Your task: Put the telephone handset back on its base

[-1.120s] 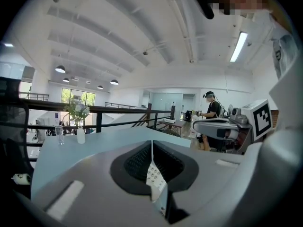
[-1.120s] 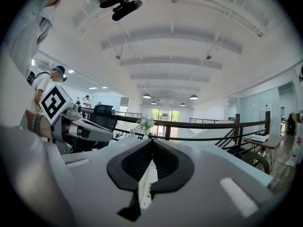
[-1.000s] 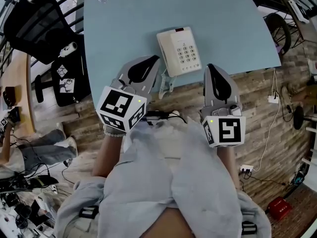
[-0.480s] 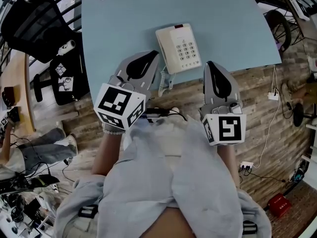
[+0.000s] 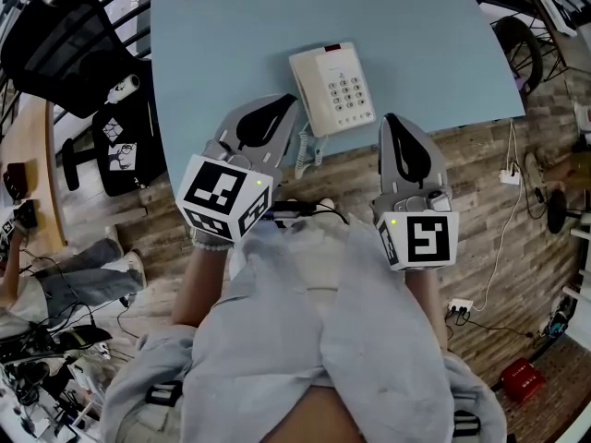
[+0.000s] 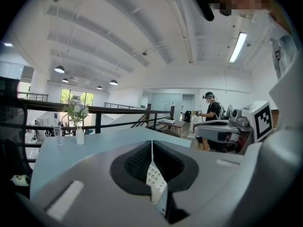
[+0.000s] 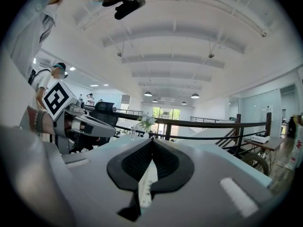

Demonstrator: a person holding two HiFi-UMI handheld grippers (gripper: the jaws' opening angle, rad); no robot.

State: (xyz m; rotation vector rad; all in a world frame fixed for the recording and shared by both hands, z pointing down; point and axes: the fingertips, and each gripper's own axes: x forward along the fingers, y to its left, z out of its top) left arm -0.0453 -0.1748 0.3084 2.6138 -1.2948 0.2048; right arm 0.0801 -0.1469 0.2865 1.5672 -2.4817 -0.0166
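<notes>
A cream telephone with a keypad lies on the light blue table, near its front edge. Its handset lies along the left side of the base, and the coiled cord hangs over the table edge. My left gripper is shut and empty, its tips just left of the phone. My right gripper is shut and empty too, and sits off the table's front edge to the phone's right. Through the closed jaws of the left gripper and the right gripper, only a sliver of the keypad shows.
A black office chair stands left of the table. A glass and a flower vase stand at the table's far edge. Cables and a red box lie on the wooden floor. A person stands farther off.
Both grippers stay shut and have hardly moved; the left one has drifted slightly to the left.
</notes>
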